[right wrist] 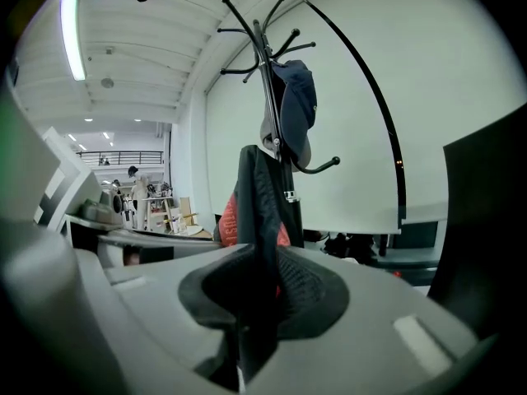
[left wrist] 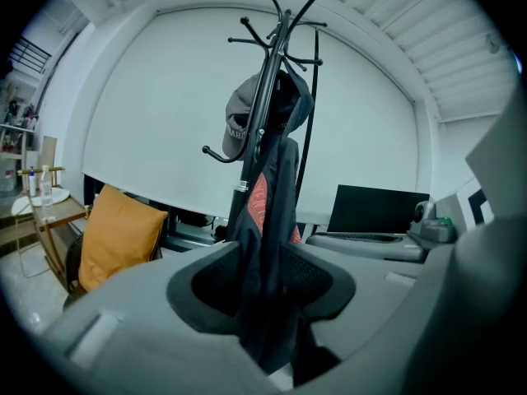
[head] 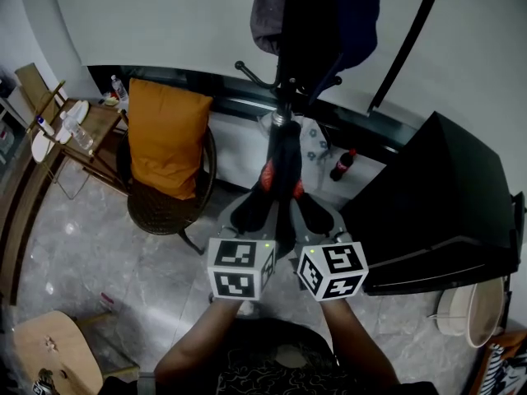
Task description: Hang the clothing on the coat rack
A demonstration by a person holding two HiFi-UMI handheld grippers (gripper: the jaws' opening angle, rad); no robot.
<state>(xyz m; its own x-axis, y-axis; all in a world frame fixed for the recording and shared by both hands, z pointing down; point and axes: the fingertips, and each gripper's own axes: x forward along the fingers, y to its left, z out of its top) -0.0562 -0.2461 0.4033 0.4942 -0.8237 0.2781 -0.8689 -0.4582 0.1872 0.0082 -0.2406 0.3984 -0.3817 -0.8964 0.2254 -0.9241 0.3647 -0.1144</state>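
Office-like open hall: grey polished tile floor [head: 82, 245] lower left, black flat monitor [left wrist: 379, 211] right, white strip ceiling light [right wrist: 72, 35] upper left.

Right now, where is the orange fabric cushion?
The orange cushion leans on the round dark chair at the head view's left, left of the black coat rack.

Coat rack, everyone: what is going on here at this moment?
A person holds a gripper in each hand. The left gripper and right gripper are both shut on a dark garment with red patches, held against the rack. A cap hangs on the rack. Whether the garment's top is hooked yet is unclear.
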